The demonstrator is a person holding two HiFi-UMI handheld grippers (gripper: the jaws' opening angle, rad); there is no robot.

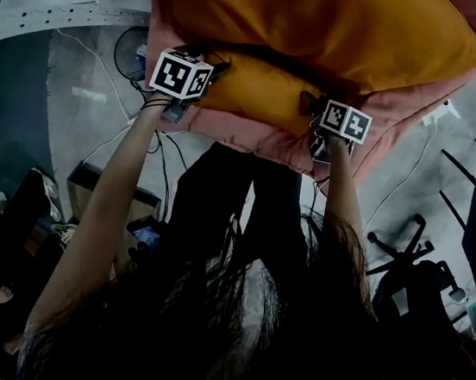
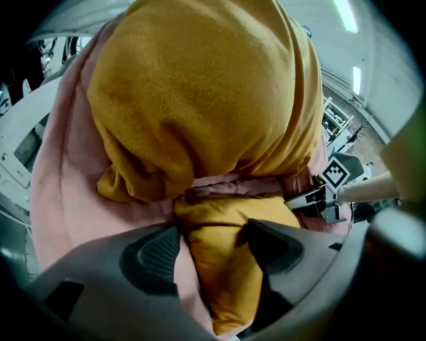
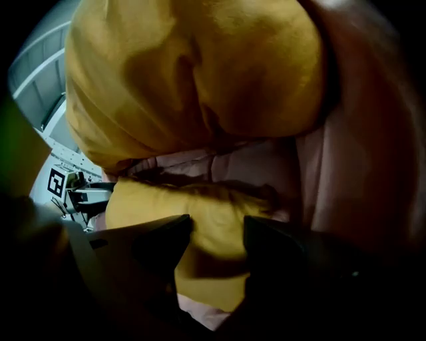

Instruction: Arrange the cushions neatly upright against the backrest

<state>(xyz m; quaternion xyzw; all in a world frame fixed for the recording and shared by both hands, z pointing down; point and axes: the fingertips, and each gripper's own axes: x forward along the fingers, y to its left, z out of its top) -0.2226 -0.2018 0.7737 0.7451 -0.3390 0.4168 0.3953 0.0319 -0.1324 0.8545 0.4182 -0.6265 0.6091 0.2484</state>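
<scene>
while the orange cushion (image 1: 328,32) lies on a larger pink cushion (image 1: 409,112), both grippers sit at its near edge. the left gripper (image 2: 213,234) and the right gripper (image 3: 218,228) are released, jaws spread, with loose orange fabric between them.

head: steeply down | gripper views: close along jaws | shared: probably mustard cushion (image 1: 259,92)

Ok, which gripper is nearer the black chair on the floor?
Right. The right gripper is at the right end of the cushion, the side where the chair stands. The left gripper is at the cushion's left end, farther from the chair.
</scene>
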